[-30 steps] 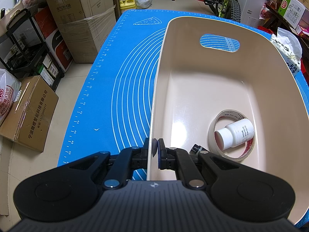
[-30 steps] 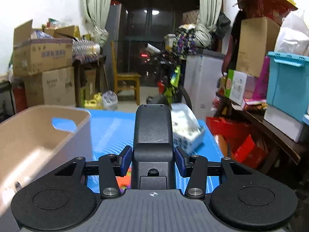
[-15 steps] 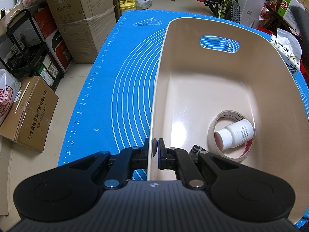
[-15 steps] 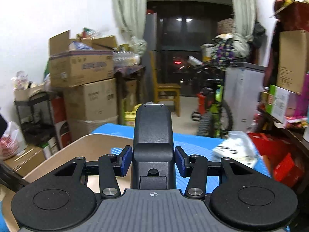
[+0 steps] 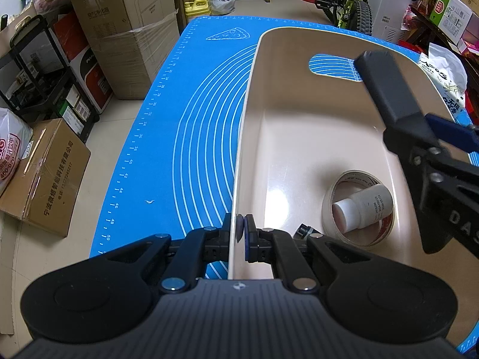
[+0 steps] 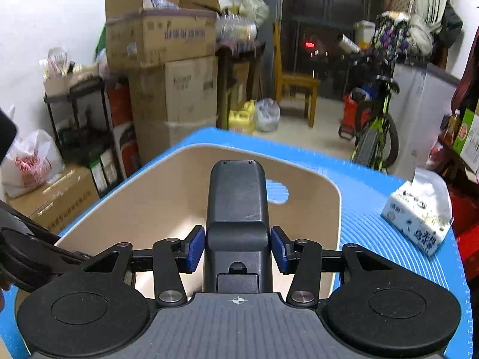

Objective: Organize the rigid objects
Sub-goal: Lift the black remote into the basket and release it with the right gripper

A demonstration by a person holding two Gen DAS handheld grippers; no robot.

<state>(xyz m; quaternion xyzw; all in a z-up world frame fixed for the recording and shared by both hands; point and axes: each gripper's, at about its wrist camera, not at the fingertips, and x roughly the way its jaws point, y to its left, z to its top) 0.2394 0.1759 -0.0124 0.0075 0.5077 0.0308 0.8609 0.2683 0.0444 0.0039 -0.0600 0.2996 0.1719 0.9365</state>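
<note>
A beige plastic bin (image 5: 299, 125) stands on the blue mat (image 5: 191, 125). My left gripper (image 5: 240, 233) is shut on the bin's near left wall. Inside the bin lie a roll of tape (image 5: 359, 209) with a white bottle (image 5: 363, 206) resting in its ring, and a small black cap (image 5: 304, 231). My right gripper (image 6: 238, 249) is shut on a long black remote-like device (image 6: 238, 206), held above the bin (image 6: 167, 197). From the left wrist view that device (image 5: 386, 86) reaches in from the right over the bin.
A white tissue pack (image 6: 419, 215) lies on the mat to the right of the bin. Cardboard boxes (image 5: 125, 27), a black rack (image 5: 39, 68), a chair (image 6: 296, 83) and a bicycle (image 6: 377, 119) stand around the table.
My right gripper swung left with the black device, from beside the bin to above it, and now shows in the left wrist view. My left gripper kept its hold on the bin wall.
</note>
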